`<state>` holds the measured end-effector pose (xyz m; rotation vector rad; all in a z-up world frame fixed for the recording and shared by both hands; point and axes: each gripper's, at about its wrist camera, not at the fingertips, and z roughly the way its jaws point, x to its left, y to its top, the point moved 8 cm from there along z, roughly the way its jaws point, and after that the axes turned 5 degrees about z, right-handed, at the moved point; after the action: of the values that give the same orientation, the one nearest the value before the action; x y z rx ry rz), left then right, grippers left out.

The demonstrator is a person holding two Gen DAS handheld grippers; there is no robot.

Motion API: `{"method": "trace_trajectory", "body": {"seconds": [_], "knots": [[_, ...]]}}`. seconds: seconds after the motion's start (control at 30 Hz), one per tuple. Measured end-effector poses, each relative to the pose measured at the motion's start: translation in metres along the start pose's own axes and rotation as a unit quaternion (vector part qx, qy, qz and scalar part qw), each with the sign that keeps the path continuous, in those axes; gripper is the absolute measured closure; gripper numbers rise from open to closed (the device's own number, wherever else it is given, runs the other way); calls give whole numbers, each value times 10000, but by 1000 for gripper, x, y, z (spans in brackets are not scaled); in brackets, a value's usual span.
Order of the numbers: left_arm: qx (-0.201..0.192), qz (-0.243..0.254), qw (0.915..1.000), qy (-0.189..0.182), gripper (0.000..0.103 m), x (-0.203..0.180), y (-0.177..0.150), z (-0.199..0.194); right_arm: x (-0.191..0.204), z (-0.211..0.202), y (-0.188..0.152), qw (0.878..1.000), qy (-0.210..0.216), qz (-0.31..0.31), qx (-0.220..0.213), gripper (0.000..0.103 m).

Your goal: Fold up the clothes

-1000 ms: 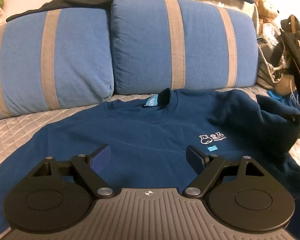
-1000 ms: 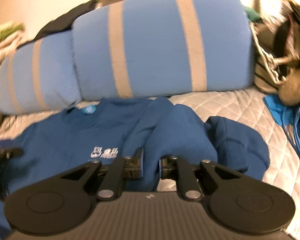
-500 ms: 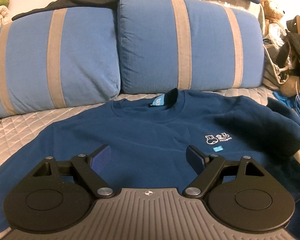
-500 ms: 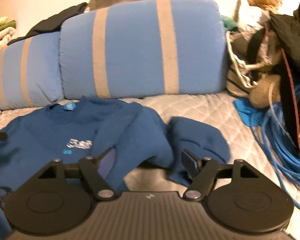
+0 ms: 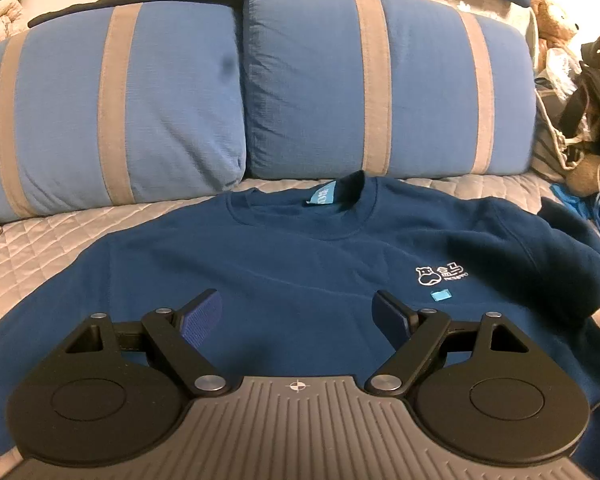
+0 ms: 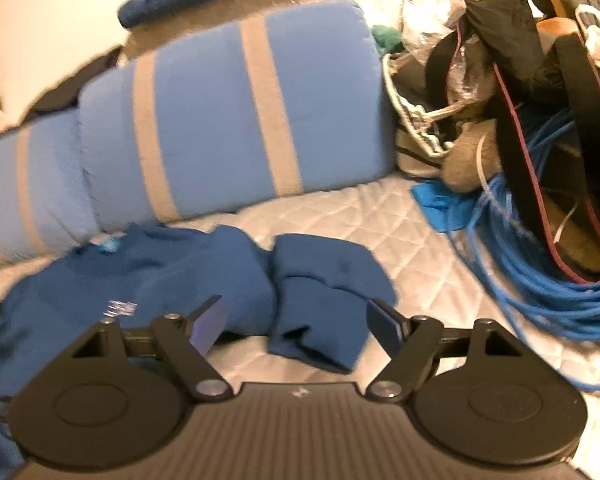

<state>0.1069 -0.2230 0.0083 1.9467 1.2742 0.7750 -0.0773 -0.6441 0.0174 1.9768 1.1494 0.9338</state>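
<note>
1 navy sweatshirt (image 5: pixel 284 272) lies face up on the quilted bed (image 6: pixel 400 232), collar toward the 2 striped blue pillows (image 5: pixel 384 80), long axis running collar to hem. Its bunched sleeve (image 6: pixel 324 300) sits on the right side, just ahead of the right tool (image 6: pixel 296 324) and slightly between its wide-apart fingers, which grip nothing. So the right hand is clearly nearer that sleeve. Left tool (image 5: pixel 296 316) hovers over the chest, spread wide too, empty. Blue cable (image 6: pixel 540 280) coils off to the right.
</note>
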Motion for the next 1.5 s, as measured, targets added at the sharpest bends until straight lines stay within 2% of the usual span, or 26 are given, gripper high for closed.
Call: {"method": "trace_trajectory", "body": {"seconds": [0.1,0.3,0.4,0.47,0.53,0.6,0.7,0.83,0.9,1.0,1.03,1.1,1.17,1.2,1.23,1.3,1.5], "knots": [[19,-15,10000,7,20,1,0,1,3,13,-2,9994,-208,-265,106,18],[-12,-14,10000,-16,20,1,1,-1,6,44,-6,9973,-459,-410,389,20],[-36,-1,10000,-69,20,0,1,-1,7,59,-8,9959,-500,-459,593,29],[0,23,10000,-60,20,0,1,0,9,70,-11,9941,-436,-481,866,47],[-31,21,10000,-64,20,0,1,-2,8,77,-13,9922,-378,-378,1123,88],[-61,10,10000,-66,20,0,2,-3,8,76,-7,9914,-189,-122,1288,93],[-63,-34,9999,-83,20,1,3,-3,8,56,18,9910,110,312,1300,93],[-86,-48,9999,-111,20,1,3,-4,-4,14,61,9804,728,1344,1240,93],[-102,-42,9999,-119,20,0,4,-5,-17,-7,80,9696,989,1903,1180,93],[-102,-10,9999,-133,20,-2,4,-4,-46,-26,99,9531,1110,2592,1097,93],[-96,6,9999,-138,20,-2,4,-5,-58,-29,103,9529,974,2685,1021,93],[-86,32,9999,-141,20,-3,4,-5,-88,-30,110,9620,363,2598,761,89],[-83,41,9999,-136,20,-3,4,-5,-118,-32,113,9697,-546,2349,393,72],[-82,35,9999,-136,20,-3,3,-6,-129,-34,112,9706,-913,2214,217,41],[-69,27,9999,-129,20,-3,3,-5,-137,-36,110,9708,-1128,2118,73,25],[-40,16,9999,-115,20,-3,3,-5,-140,-38,100,9716,-1112,2088,-83,21],[-50,15,9999,-127,20,-3,3,-6,-132,-32,60,9718,-966,2131,293,21]]}}
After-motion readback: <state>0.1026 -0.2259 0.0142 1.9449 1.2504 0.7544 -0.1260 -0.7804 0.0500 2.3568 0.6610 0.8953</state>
